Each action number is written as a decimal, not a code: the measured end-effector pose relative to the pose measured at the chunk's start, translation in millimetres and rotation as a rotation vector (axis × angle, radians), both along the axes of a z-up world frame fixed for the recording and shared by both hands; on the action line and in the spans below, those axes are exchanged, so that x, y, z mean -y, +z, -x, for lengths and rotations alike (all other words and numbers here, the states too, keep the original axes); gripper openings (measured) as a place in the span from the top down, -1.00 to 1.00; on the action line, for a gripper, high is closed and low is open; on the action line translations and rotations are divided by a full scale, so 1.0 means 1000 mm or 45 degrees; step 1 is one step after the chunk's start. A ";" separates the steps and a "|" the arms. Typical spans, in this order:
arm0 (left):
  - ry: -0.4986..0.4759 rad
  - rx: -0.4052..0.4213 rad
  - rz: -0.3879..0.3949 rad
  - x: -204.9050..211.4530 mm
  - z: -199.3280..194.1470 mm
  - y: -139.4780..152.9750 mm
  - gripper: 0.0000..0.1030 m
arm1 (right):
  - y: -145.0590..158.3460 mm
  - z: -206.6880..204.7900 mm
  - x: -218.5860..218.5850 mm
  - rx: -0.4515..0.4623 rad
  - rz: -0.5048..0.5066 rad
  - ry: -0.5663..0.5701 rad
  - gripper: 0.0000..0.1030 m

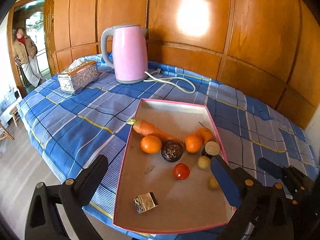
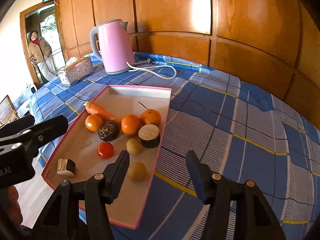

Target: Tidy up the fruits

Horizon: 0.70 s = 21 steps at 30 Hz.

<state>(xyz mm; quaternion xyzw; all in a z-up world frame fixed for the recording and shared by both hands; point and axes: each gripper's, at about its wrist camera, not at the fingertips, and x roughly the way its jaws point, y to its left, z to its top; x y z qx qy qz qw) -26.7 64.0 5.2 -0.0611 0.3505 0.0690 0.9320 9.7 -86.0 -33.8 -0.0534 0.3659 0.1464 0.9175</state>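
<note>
Pink-rimmed shallow box [image 1: 128, 150] on the blue checked tablecloth [image 1: 66, 116]. Contents:
- carrot [image 1: 148, 129] against the box's far left wall, leafy end over the rim;
- three oranges: one [image 1: 151, 144] just beside the carrot, two [image 1: 193, 143] touching each other toward the right wall;
- dark round piece [image 1: 172, 151] between the oranges;
- dark cylinder [image 2: 149, 136], pale cut face up, by the right wall;
- tomato [image 1: 181, 171] at centre;
- two small yellow balls [image 2: 134, 146];
- small block [image 1: 145, 202] at the near end.

Beyond the box: pink kettle [image 1: 130, 54] with cord, silver tissue box [image 1: 79, 77].

Left gripper [image 1: 158, 178]: jaws spread wide, empty, over the box's near end. Right gripper [image 2: 158, 173]: jaws spread, empty, straddling the right wall.
</note>
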 end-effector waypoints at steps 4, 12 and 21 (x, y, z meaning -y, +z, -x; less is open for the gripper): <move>0.003 0.015 -0.008 0.001 0.002 0.001 -0.99 | 0.001 0.003 0.003 0.009 -0.001 -0.015 -0.15; -0.004 0.034 -0.002 0.001 0.005 0.001 -0.99 | 0.000 0.006 0.001 0.018 0.005 -0.015 -0.15; -0.003 0.031 0.000 0.000 0.005 0.000 -0.99 | 0.000 0.007 0.001 0.023 0.001 -0.019 -0.15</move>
